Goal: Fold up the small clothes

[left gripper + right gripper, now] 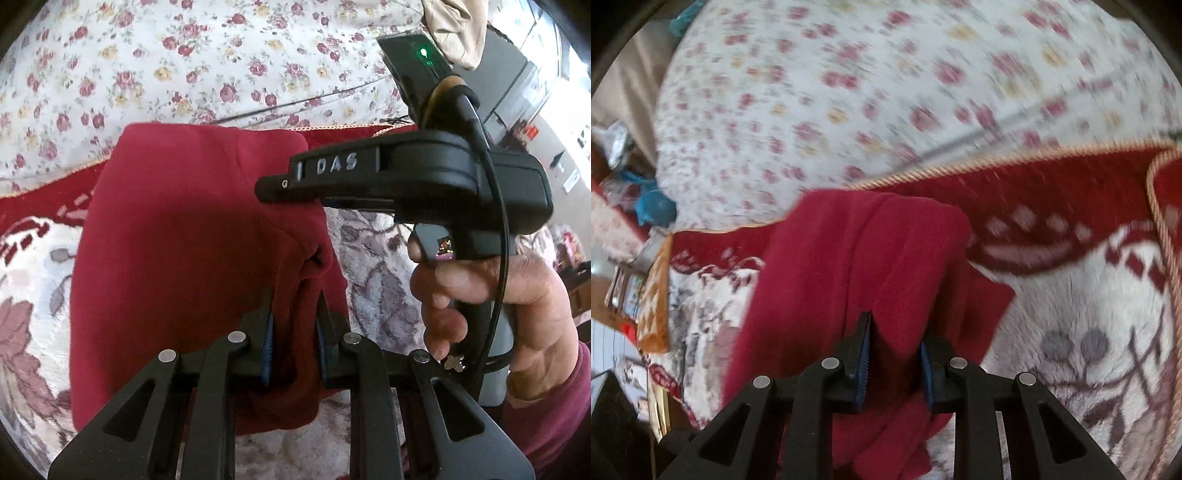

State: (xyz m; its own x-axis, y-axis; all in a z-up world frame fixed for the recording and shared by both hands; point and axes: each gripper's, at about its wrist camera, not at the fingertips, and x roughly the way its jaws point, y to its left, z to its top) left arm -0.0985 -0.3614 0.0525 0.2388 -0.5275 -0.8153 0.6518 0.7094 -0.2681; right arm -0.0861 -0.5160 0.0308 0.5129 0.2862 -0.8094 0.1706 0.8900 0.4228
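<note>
Red fleece garment [192, 229] was seen hanging between both tools above a patterned blanket [33, 266] spread on a bed with a floral sheet [184, 66]. At the left, the left tool [295, 332] was pressed nearly together on a bunched fold of the garment, its blue pads [269, 332] biting into the fabric. To the right of it, in the same view, the right tool [284, 192] was held by a hand [491, 306] and was pinching the garment's upper edge, just beside the left tool. In the right wrist view the right tool's pads [864, 350] were closed on a thick fold of the garment, whose bulk was draped away from them toward the far blanket border. Its long axis was judged to run away from both tools, so laying it flat would call for equal travel from each.
</note>
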